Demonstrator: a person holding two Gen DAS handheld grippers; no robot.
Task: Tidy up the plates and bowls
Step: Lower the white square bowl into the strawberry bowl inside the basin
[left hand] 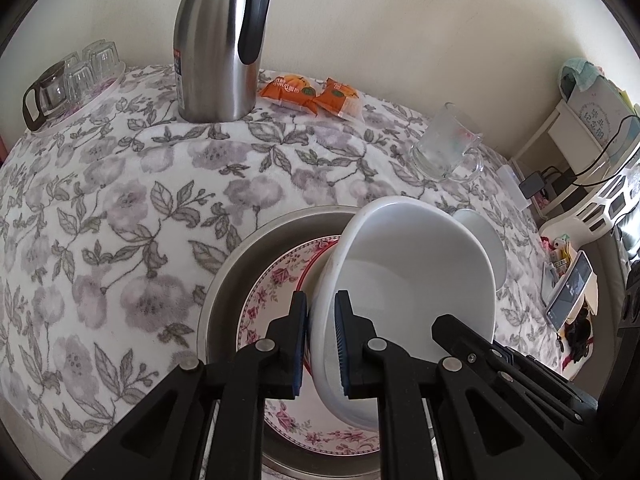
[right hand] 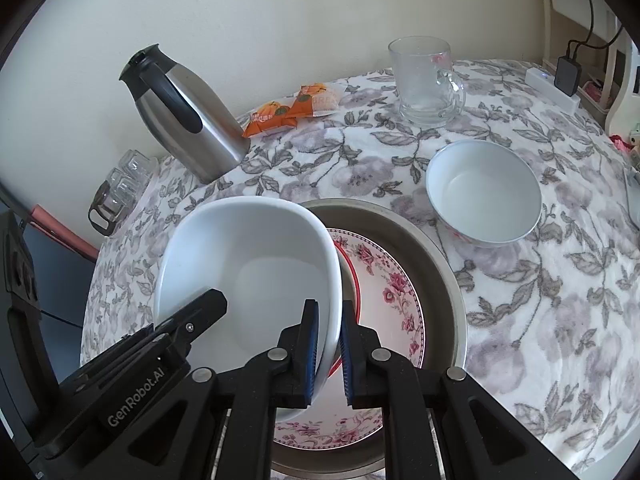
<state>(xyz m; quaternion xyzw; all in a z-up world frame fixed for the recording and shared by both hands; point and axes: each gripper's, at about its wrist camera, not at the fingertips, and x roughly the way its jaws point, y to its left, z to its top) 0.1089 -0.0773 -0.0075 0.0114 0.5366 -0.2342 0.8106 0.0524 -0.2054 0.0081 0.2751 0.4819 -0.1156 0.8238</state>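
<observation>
A large white bowl point(left hand: 412, 280) point(right hand: 248, 268) hangs tilted over a floral plate point(left hand: 276, 284) point(right hand: 384, 292) that lies in a round metal pan point(left hand: 240, 264) point(right hand: 436, 264). My left gripper point(left hand: 322, 308) is shut on the bowl's left rim. My right gripper point(right hand: 330, 316) is shut on the bowl's right rim. A red-rimmed plate point(right hand: 352, 268) lies on the floral plate, partly hidden by the bowl. A smaller white bowl point(right hand: 484, 196) point(left hand: 484, 240) stands on the cloth to the right of the pan.
A steel thermos jug point(left hand: 220, 40) point(right hand: 184, 116) stands at the back, with orange snack packets point(left hand: 316, 96) point(right hand: 292, 114) and a glass mug point(left hand: 448, 144) point(right hand: 426, 80) beside it. A tray of small glasses point(left hand: 72, 80) point(right hand: 120, 188) sits far left. A power strip point(right hand: 552, 88) lies at the right.
</observation>
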